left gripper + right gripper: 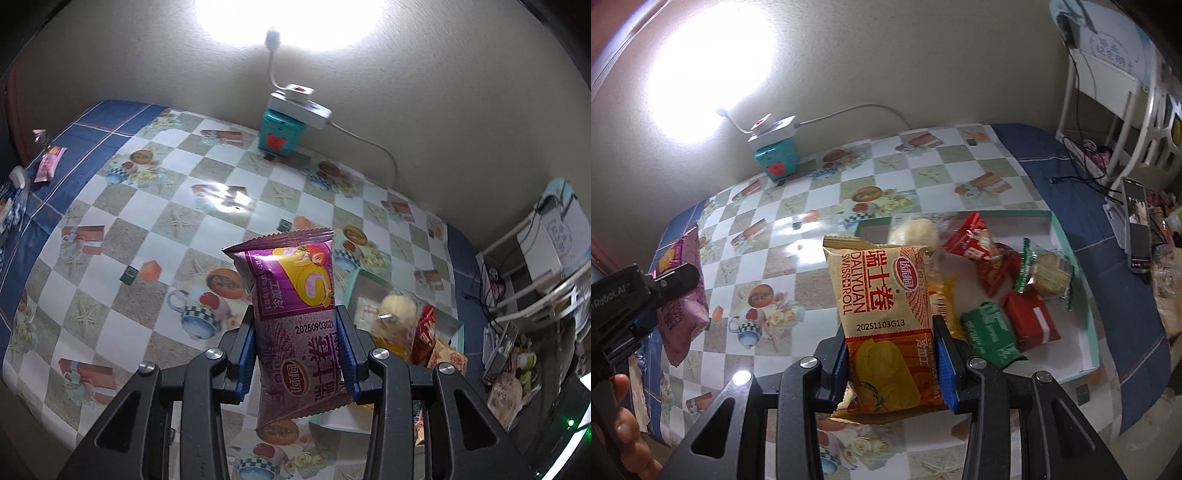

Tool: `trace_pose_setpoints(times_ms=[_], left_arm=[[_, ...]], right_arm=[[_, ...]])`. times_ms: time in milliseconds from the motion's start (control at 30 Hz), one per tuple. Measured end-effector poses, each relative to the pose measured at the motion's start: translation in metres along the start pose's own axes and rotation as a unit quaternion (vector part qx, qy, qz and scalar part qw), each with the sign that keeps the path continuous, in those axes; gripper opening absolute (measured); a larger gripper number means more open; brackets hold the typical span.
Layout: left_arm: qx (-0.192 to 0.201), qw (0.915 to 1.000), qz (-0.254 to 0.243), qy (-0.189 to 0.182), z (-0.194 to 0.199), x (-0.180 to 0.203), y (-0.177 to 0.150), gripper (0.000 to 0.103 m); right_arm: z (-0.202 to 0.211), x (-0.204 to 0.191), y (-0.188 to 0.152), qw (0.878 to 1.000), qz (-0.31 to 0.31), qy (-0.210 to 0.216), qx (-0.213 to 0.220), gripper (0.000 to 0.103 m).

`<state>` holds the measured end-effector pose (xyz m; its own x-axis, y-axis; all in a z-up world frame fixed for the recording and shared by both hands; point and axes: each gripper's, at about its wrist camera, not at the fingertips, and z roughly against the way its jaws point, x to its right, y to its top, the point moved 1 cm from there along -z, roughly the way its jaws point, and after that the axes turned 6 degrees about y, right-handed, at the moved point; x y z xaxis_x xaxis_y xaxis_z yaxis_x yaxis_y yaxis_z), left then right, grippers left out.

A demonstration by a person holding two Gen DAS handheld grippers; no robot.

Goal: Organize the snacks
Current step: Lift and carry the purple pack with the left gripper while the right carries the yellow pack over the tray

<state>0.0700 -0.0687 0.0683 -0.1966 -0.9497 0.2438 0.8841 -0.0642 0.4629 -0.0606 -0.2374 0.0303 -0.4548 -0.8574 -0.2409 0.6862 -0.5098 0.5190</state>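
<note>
My left gripper point(297, 332) is shut on a purple Swiss roll packet point(295, 295), held upright above the checkered tablecloth. My right gripper point(890, 338) is shut on a beige and orange Swiss roll packet point(882, 295), also lifted off the table. From the right wrist view the purple packet point(681, 295) and the left gripper show at the far left, with a hand below them. A shallow teal-rimmed box point(1071, 254) to the right holds several snacks: red packets point(982, 247), green packets point(991, 332), a round pale bun point(916, 230). The same box point(452, 328) appears at the right of the left wrist view.
A teal box with a power strip and a lamp point(284, 122) stands at the wall. A pink packet point(48, 164) lies at the far left of the table point(147, 206). A white rack point(1108, 110) and a phone point(1137, 225) stand beyond the table's right edge.
</note>
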Motion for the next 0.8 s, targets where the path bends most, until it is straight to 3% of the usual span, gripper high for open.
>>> trace_pose_setpoints(times_ms=[267,533,800], left_arm=[[-0.032,0.9978,-0.056,0.009,-0.021,0.039,-0.017,0.041],[-0.073,0.9897,-0.123,0.01,-0.047,0.081,-0.043,0.041],[-0.114,0.9814,-0.154,0.018,-0.073,0.101,-0.063,0.041]], right_arm=[[-0.014,0.049,0.001,0.998,-0.055,-0.023,-0.031,0.042],[-0.026,0.094,0.0,0.992,-0.108,-0.037,-0.056,0.042],[-0.041,0.121,-0.007,0.986,-0.135,-0.05,-0.081,0.042]])
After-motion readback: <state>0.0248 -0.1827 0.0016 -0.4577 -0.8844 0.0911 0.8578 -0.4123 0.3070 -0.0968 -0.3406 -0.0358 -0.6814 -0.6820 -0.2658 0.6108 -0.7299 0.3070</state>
